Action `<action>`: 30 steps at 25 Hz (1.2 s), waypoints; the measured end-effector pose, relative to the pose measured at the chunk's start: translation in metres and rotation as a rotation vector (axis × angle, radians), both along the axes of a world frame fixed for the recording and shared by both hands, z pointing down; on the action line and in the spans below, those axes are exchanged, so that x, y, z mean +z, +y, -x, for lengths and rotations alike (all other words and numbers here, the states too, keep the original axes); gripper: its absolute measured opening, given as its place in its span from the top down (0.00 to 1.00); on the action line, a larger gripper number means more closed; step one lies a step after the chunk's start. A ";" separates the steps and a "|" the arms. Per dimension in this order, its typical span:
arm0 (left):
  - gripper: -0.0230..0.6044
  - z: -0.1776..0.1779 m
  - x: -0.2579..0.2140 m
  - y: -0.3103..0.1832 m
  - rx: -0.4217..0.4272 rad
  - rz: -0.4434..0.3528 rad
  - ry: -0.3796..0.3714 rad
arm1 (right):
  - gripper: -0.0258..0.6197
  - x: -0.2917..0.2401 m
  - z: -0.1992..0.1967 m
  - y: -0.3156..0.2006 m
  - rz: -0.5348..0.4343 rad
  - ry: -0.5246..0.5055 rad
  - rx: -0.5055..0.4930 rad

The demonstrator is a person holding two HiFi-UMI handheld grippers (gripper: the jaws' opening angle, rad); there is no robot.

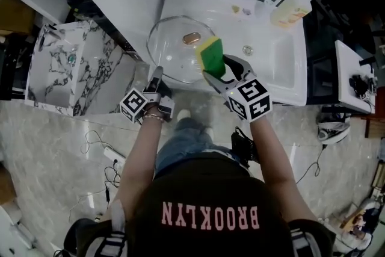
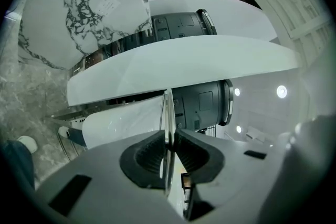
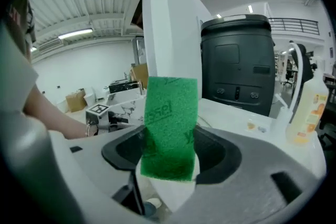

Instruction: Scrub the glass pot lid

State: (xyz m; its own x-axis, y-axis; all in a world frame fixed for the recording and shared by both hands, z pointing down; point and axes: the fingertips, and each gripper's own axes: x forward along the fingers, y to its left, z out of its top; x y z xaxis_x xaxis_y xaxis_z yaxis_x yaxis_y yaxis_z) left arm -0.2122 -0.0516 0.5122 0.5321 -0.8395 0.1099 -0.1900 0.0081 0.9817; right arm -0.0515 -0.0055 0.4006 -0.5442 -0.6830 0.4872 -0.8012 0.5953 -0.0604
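The left gripper (image 1: 157,77) has its jaws closed tight on the thin rim of the round, clear glass pot lid (image 1: 174,51), at the lid's near edge. In the left gripper view the glass runs edge-on between the two dark pads (image 2: 152,153), with almost no gap left. The lid, with a small bronze knob (image 1: 191,38) in its middle, is held over the left part of the white sink (image 1: 283,63).

The right gripper (image 1: 224,71) is closed about half way on the lower end of a green and yellow rectangular sponge (image 1: 211,55). Most of the sponge stands free above the jaws and lies over the lid's right side. Whether it really touches the glass cannot be told.

The main danger appears to be the narrow hold on the rim. A strong push of the sponge far from the left jaws could turn the lid or pull the smooth glass out, and it may fall on the sink. The long free end of the sponge may also bend away, so the scrubbing becomes weak.
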 end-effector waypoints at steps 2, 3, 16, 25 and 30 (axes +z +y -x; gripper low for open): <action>0.88 0.000 0.001 -0.001 0.021 -0.001 -0.001 | 0.55 0.014 0.018 0.002 0.036 0.039 -0.086; 0.88 0.000 0.001 -0.001 0.032 0.000 -0.002 | 0.55 0.022 0.027 0.004 0.058 0.063 -0.132; 0.88 -0.001 0.001 -0.001 0.083 0.033 0.024 | 0.55 0.097 0.083 0.003 0.231 0.488 -0.516; 0.88 -0.002 0.003 -0.001 0.107 0.064 0.026 | 0.55 0.110 0.088 0.002 0.322 0.661 -0.695; 0.88 -0.003 0.004 -0.001 0.127 0.073 0.008 | 0.55 0.116 0.078 0.002 0.315 0.681 -0.693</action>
State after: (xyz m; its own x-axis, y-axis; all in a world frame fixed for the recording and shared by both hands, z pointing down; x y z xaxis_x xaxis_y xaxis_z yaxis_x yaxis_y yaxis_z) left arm -0.2089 -0.0523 0.5162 0.6344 -0.7556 0.1631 -0.1860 0.0557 0.9810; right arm -0.1297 -0.0039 0.5161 -0.3117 -0.1106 0.9437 -0.2092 0.9768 0.0454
